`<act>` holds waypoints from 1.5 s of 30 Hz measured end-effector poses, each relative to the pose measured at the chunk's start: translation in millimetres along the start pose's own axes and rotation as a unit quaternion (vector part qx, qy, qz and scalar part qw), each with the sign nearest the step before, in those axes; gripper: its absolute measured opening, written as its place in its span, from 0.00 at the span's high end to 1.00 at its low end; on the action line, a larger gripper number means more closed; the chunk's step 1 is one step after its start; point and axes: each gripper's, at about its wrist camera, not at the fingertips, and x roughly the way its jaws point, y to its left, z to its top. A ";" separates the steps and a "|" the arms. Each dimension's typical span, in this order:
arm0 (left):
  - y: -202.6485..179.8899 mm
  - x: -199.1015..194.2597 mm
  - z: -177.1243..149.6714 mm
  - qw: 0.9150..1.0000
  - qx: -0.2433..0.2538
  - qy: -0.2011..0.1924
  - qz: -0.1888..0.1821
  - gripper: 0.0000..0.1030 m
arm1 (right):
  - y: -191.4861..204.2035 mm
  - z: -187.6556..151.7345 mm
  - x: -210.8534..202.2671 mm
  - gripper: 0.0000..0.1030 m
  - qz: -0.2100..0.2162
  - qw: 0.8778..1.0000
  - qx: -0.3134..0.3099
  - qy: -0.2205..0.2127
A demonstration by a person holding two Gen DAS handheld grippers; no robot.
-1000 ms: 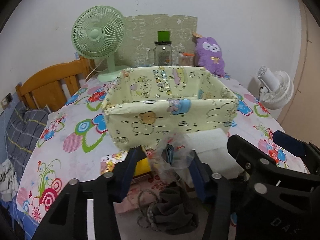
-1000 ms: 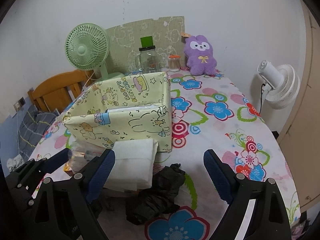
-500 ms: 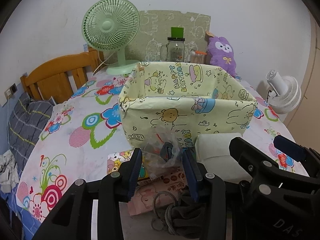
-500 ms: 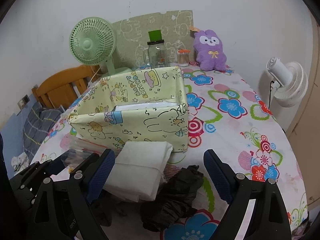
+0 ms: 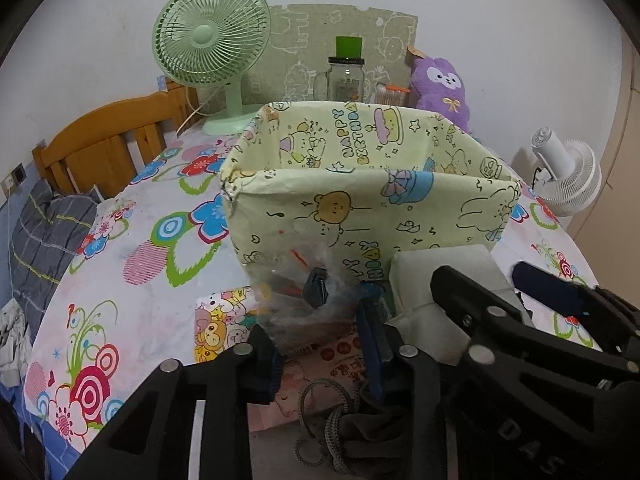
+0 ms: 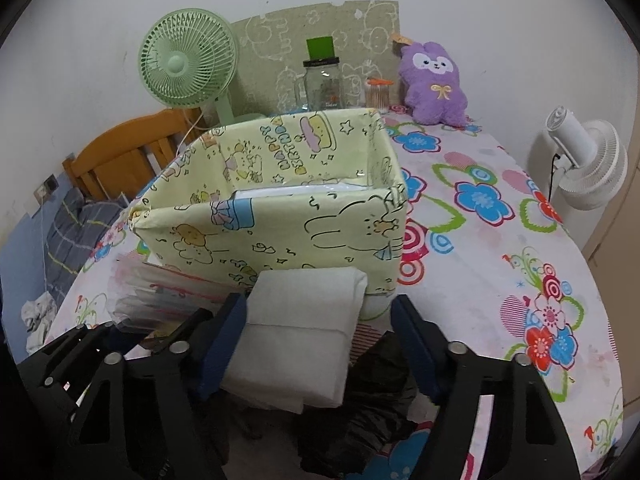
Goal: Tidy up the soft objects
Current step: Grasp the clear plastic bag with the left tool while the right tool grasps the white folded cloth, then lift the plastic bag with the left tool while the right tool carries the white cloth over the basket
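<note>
A yellow cartoon-print box (image 5: 368, 200) stands open-topped on the flowered table; it also shows in the right wrist view (image 6: 280, 216). My left gripper (image 5: 320, 340) is shut on a crumpled clear plastic bag (image 5: 304, 296) just in front of the box. My right gripper (image 6: 320, 344) is open, its blue fingers on either side of a folded white cloth pack (image 6: 304, 332), which also shows in the left wrist view (image 5: 444, 276). A grey drawstring pouch (image 5: 344, 420) lies below the left gripper. A black cloth (image 6: 360, 412) lies below the right gripper.
A green fan (image 5: 212, 44), a glass jar (image 5: 346, 80) and a purple plush (image 6: 434, 84) stand at the table's back. A white fan (image 6: 588, 164) is off the right edge, a wooden headboard (image 5: 108, 148) at left. Flat printed packets (image 5: 224, 324) lie under the bag.
The left gripper closed on the clear plastic bag and lifted it slightly toward the box. The right gripper moved left and forward, so its open fingers now straddle the white cloth pack.
</note>
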 end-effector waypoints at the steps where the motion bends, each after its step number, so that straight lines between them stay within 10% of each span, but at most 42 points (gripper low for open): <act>1: -0.4 0.7 0.0 1.000 0.002 0.001 0.000 0.71 | -0.2 0.0 2.0 0.39 0.006 1.000 0.002 0.005; 15: -6.1 -10.6 1.8 1.000 0.011 -0.016 -0.007 0.82 | 1.3 1.7 -7.9 0.86 -0.004 1.000 0.002 -0.009; 45: -12.8 -66.6 22.3 0.997 0.009 -0.081 -0.008 0.82 | 8.7 22.5 -71.1 0.93 -0.011 0.997 -0.008 -0.077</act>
